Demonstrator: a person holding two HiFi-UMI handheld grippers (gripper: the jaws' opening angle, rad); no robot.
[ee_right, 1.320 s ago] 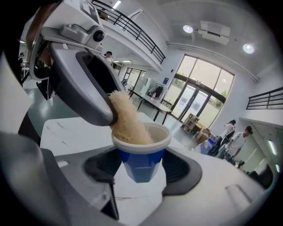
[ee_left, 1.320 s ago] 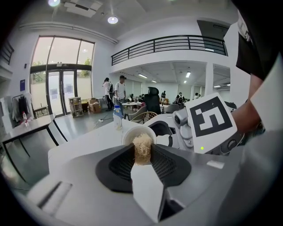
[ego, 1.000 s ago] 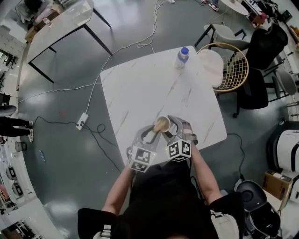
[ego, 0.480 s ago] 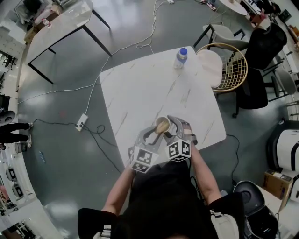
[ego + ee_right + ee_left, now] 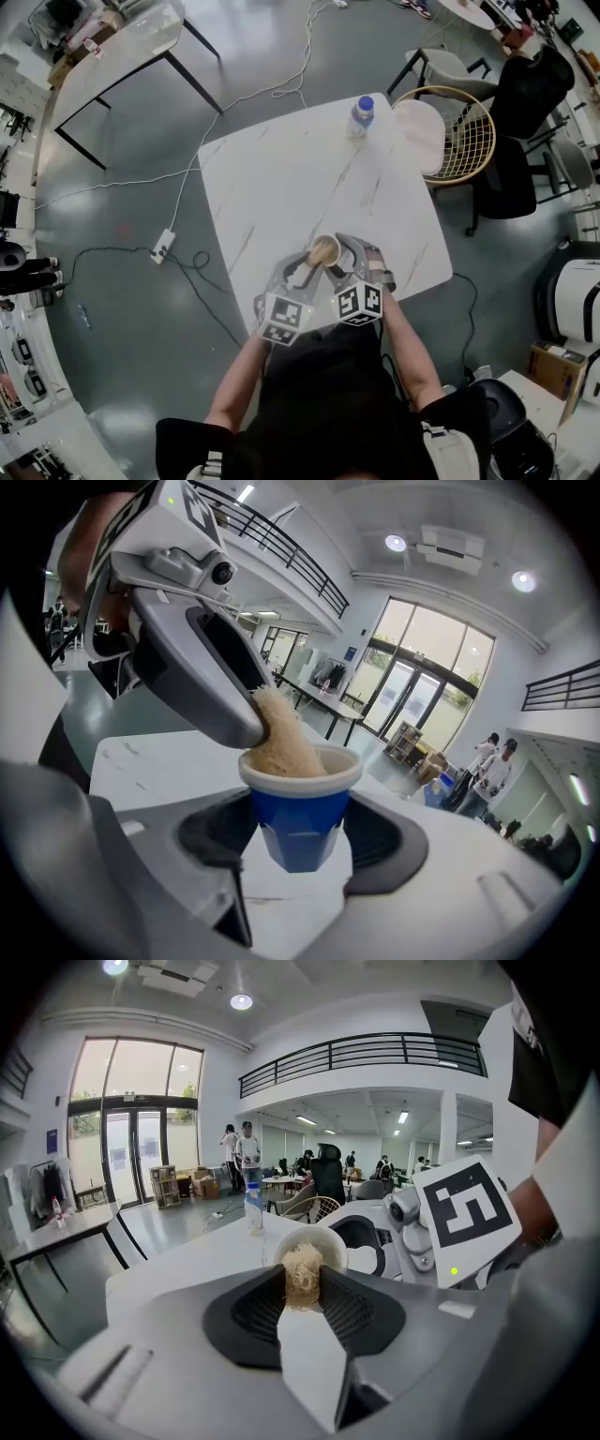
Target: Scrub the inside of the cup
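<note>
Left gripper [image 5: 302,1283] clamps a fibrous scrubber [image 5: 302,1262] tight, its tuft pressed into the blue cup [image 5: 302,817]; right gripper [image 5: 302,841] grips the cup's sides over the near edge of the table [image 5: 281,178].

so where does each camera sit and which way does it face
Head view: on the person's head, facing steeply down at the table; forearms, left gripper and right gripper show.
Left gripper view: on the left gripper, along its jaws shut on the scrubber.
Right gripper view: on the right gripper, along its jaws shut on the cup.
Shared: all three show the cup.
</note>
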